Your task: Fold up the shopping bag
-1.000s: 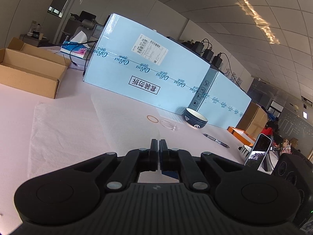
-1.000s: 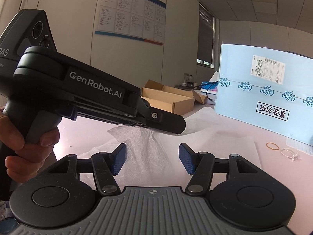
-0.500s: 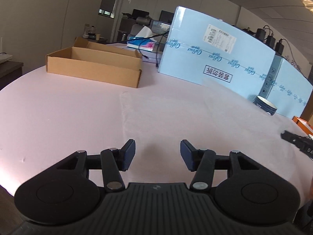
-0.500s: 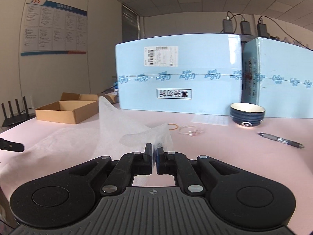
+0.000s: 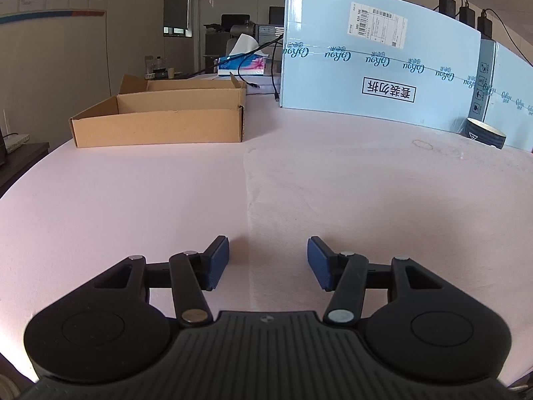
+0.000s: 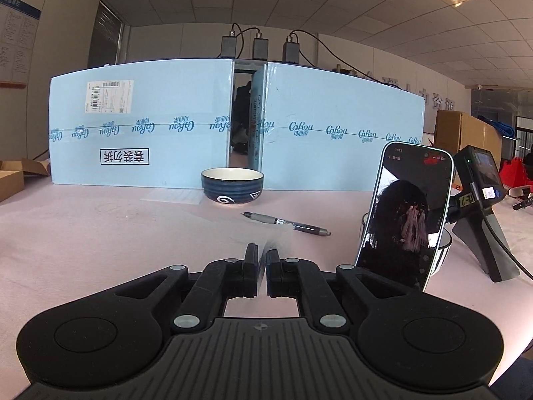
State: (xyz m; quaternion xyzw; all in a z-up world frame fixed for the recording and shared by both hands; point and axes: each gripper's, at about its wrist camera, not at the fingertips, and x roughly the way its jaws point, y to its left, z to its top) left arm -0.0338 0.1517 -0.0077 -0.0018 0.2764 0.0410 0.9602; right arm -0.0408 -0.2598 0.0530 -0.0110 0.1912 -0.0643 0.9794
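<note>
While my left gripper [image 5: 268, 260] hangs low over the table with its blue pads apart and just beginning to close, nothing sits between them; the left edge of the thin white non-woven shopping bag [image 5: 366, 206] runs along the cloth right under that gap, the bag lying flat to its right. My right gripper [image 6: 262, 261] is pinched tight, and a pale sliver of what looks like bag fabric shows between its jaws, so I judge it holds a corner. I take this as the middle of a fold: next, my left needs to drop onto that edge and pinch it cleanly. Around me the pink tablecloth [image 5: 116, 200] carries an open brown cardboard box [image 5: 160, 120], tall light-blue cartons [image 6: 140, 126], a dark blue ceramic bowl [image 6: 232, 188], a grey pen [image 6: 286, 224] and a propped phone [image 6: 404, 216].
</note>
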